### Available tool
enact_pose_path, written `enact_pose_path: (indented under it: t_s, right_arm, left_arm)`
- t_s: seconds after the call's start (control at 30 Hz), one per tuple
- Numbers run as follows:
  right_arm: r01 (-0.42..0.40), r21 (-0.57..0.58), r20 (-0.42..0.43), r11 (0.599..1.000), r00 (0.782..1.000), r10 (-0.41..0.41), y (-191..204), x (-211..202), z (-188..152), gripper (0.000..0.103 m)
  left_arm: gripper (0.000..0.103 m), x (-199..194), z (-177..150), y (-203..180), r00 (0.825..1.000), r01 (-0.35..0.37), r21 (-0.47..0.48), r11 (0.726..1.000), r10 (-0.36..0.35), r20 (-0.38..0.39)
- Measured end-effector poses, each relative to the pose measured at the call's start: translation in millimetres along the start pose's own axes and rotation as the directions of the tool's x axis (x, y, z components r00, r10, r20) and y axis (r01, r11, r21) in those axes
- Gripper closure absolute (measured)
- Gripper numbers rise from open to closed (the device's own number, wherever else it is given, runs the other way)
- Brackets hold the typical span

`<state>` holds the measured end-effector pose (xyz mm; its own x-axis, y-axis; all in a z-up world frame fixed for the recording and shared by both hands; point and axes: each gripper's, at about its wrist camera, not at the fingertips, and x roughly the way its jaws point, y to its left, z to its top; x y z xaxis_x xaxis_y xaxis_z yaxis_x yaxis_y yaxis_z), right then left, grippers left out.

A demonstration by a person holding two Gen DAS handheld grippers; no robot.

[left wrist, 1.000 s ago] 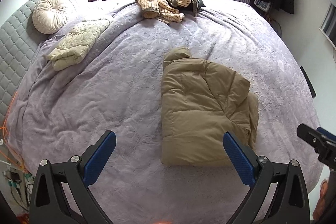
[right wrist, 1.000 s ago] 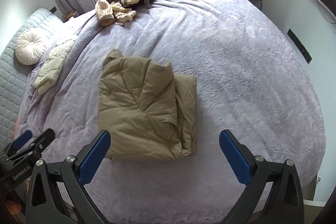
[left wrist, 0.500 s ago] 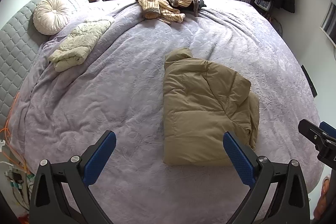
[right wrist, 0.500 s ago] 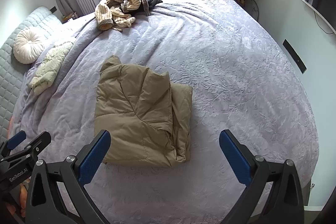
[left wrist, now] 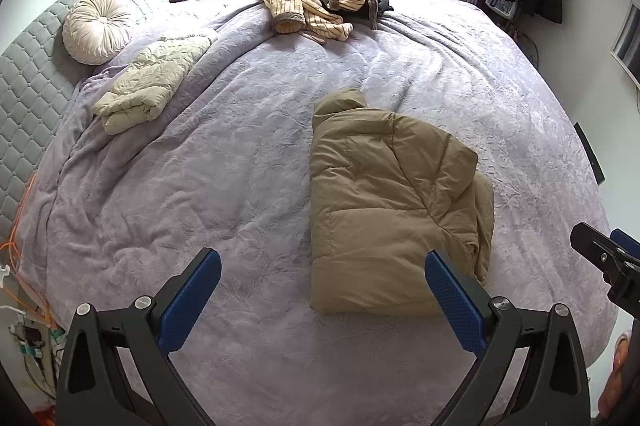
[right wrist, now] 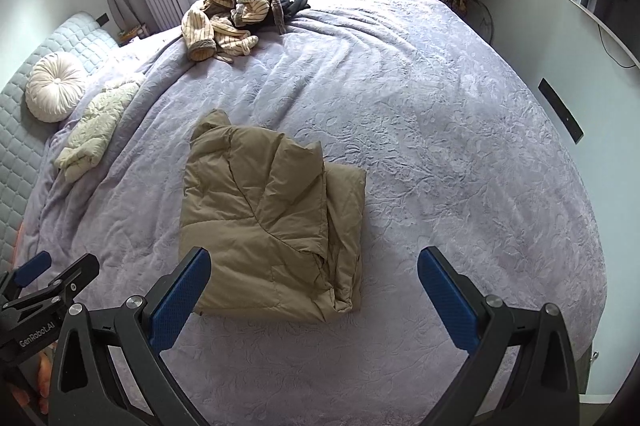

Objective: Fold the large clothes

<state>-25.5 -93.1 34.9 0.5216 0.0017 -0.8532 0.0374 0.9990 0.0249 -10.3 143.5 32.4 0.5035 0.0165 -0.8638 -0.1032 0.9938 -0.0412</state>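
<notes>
A tan puffer jacket [left wrist: 388,202] [right wrist: 272,210] lies folded into a thick rectangle on the lilac bedspread [left wrist: 240,154] [right wrist: 460,146], hood end pointing to the window. My left gripper [left wrist: 320,290] hangs open above the bed's near edge, its right finger over the jacket's near corner, holding nothing. My right gripper [right wrist: 314,292] is open too, empty, above the jacket's near right corner. Each gripper shows at the edge of the other's view: the right one [left wrist: 604,258], the left one [right wrist: 44,282].
A heap of striped and dark clothes [left wrist: 324,2] [right wrist: 236,10] sits at the far side below the window. A folded cream jacket [left wrist: 152,82] [right wrist: 96,130] and a round cushion [left wrist: 96,26] [right wrist: 56,86] lie by the padded headboard. Orange cables [left wrist: 20,246] trail off the bed's left.
Both grippers have drawn back and up from the bed, so the folded jacket sits slightly farther away. The jacket itself has not moved.
</notes>
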Motion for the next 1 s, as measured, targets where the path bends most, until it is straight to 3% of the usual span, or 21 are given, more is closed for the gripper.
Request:
enact_pose_path:
  t_s: [1.0]
  right_arm:
    - [0.002, 0.006, -0.001, 1.000, 1.000, -0.002, -1.5, -1.3, -2.2, 0.000]
  left_arm:
    - [0.001, 0.0, 0.1, 0.7, 1.000, -0.006, -0.005, 1.000, 0.006, 0.004]
